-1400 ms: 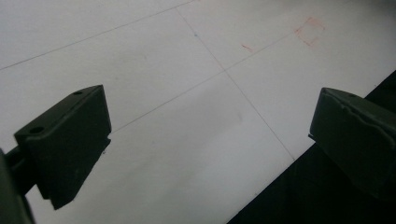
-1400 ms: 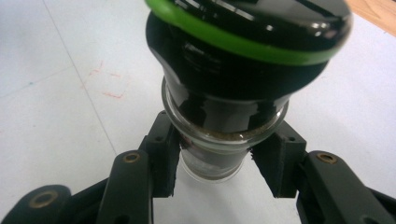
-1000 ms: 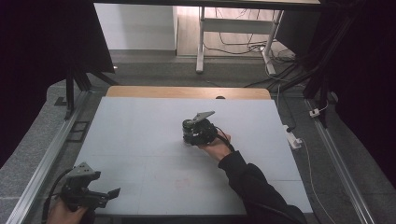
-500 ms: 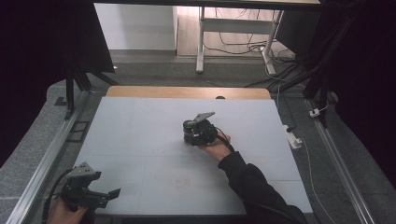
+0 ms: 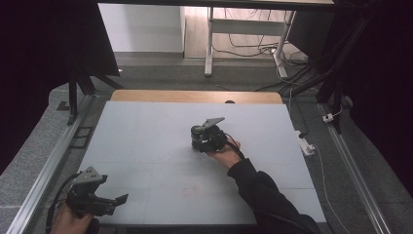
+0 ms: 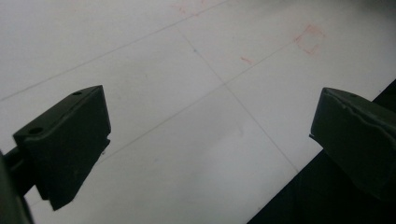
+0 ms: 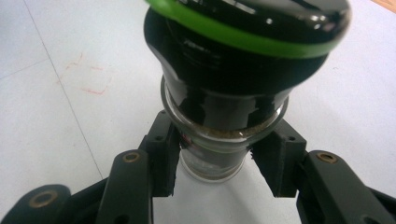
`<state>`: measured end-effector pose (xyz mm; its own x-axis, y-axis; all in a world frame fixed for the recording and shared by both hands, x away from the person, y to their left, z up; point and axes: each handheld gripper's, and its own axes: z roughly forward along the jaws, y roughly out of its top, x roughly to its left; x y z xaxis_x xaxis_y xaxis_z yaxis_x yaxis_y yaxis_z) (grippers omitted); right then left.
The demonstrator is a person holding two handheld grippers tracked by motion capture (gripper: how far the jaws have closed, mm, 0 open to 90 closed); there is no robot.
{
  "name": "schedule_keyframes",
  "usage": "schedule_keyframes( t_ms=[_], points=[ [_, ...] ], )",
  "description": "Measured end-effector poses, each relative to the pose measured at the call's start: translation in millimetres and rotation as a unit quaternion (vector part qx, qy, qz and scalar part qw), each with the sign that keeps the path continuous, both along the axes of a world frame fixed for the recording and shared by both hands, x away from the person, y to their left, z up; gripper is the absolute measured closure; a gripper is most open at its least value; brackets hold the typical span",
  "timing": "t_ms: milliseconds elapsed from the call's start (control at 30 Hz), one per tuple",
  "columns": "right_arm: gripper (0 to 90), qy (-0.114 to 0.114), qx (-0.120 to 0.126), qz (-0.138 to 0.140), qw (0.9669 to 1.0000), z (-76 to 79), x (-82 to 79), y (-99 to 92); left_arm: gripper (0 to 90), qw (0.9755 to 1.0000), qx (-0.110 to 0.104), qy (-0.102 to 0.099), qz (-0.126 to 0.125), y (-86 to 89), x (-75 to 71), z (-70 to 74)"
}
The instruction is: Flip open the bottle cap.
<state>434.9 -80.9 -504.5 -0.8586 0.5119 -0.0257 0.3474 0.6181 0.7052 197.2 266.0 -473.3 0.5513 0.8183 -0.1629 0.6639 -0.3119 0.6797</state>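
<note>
A small glass jar with a black cap and a green ring (image 7: 243,60) stands upright on the white table (image 5: 146,141). My right gripper (image 7: 217,158) is shut on its glass body, one pad on each side below the cap. In the high view the right gripper (image 5: 198,139) and the jar (image 5: 196,131) sit near the table's middle, with a dark-sleeved arm reaching in from the bottom right. My left gripper (image 5: 117,202) hovers at the near left corner. Its jaws stand wide open over bare white surface, nothing between them (image 6: 212,112).
Faint red square marks (image 6: 310,37) and thin pencil lines cross the white board. A wooden strip (image 5: 195,96) runs along the far edge. A white power strip (image 5: 307,146) lies off the right side, and metal rails (image 5: 48,165) flank the table.
</note>
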Motion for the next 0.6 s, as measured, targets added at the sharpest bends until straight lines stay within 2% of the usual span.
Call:
schedule_keyframes(
  t_ms=[67, 133, 333, 433, 500, 533, 567, 600],
  points=[
    [52.7, 0.000, 0.000, 0.001, 1.0000, -0.1, 0.0, -0.2, 0.0, 1.0000, 0.000, 0.000, -0.004, -0.7, 1.6, 0.2],
    [52.7, -0.002, -0.001, 0.002, 1.0000, -0.1, 0.0, -0.3, 0.0, 0.9997, -0.006, -0.008, -0.022, -3.3, 7.2, -1.2],
    [52.7, -0.001, -0.001, 0.003, 1.0000, -0.2, 0.3, -0.5, 0.0, 0.9991, -0.010, -0.013, -0.039, -8.9, 19.3, -2.5],
    [52.6, 0.000, 0.000, 0.003, 1.0000, -0.1, 0.3, -0.4, 0.0, 0.9980, -0.015, -0.016, -0.059, -15.8, 31.2, -2.2],
    [52.6, -0.001, -0.002, 0.004, 1.0000, 0.2, 0.5, -0.3, 0.0, 0.9971, -0.029, -0.009, -0.070, -19.4, 38.4, -2.8],
    [52.6, 0.000, -0.002, 0.004, 1.0000, 0.2, 0.6, -0.3, 0.0, 0.9971, -0.029, -0.009, -0.070, -19.4, 38.4, -2.8],
    [52.6, -0.001, -0.002, 0.005, 1.0000, 0.2, 0.7, -0.4, 0.0, 0.9962, -0.042, -0.006, -0.076, -22.6, 45.7, -3.3],
    [52.6, 0.000, -0.002, 0.005, 1.0000, 0.2, 0.7, -0.5, 0.0, 0.9962, -0.042, -0.006, -0.076, -22.6, 45.7, -3.3]
  ],
)
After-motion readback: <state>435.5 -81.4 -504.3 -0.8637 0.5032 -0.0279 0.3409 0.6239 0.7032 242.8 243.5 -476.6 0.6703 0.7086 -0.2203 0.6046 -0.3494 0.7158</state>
